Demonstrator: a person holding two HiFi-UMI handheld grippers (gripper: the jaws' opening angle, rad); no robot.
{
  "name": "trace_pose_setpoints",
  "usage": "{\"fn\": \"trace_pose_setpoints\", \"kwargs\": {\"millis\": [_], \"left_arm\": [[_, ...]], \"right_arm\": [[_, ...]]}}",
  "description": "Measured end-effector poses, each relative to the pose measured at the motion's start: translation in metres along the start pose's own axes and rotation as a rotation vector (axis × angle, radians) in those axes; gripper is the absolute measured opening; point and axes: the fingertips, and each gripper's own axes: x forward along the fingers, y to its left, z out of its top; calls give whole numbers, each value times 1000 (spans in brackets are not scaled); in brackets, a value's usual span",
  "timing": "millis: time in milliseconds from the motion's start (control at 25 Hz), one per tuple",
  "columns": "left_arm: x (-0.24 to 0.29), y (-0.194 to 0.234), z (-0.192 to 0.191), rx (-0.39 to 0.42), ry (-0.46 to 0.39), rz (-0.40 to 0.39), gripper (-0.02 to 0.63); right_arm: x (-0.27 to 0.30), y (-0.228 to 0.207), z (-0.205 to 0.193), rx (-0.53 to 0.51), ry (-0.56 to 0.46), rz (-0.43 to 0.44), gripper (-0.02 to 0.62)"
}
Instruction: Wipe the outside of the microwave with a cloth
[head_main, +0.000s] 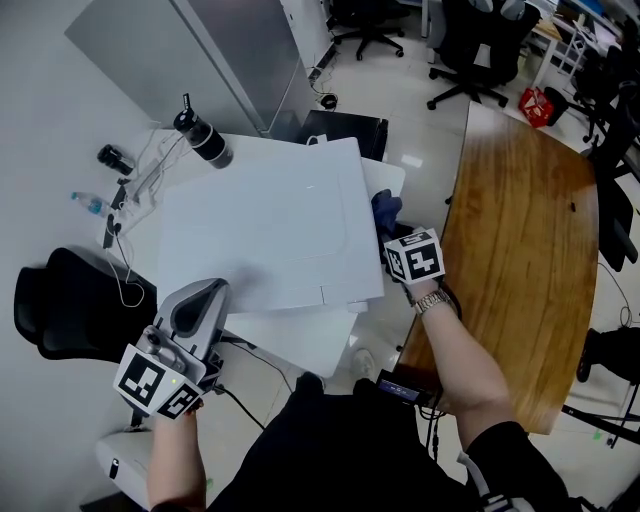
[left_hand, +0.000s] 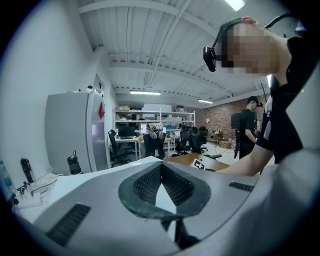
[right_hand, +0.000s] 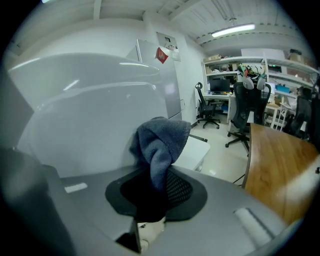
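The large white box-shaped microwave (head_main: 270, 225) stands on the white desk (head_main: 300, 345). At its right side wall, the right claw (head_main: 390, 228) is clamped on a bunched blue-grey cloth (head_main: 385, 208). The left claw (head_main: 203, 292) is at the microwave's near left edge, its tips together with nothing between them. On the desk's far left are a black flask (head_main: 203, 138) and a clear plastic bottle (head_main: 90, 203). Their contents cannot be made out.
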Motion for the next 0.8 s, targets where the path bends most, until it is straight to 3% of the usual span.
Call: {"fn": "trace_pose_setpoints", "kwargs": {"millis": [800], "left_arm": [[-27,3,-11,-17,28,101,5]], "right_arm": [[36,-18,-44,10,146,-30,69]]}}
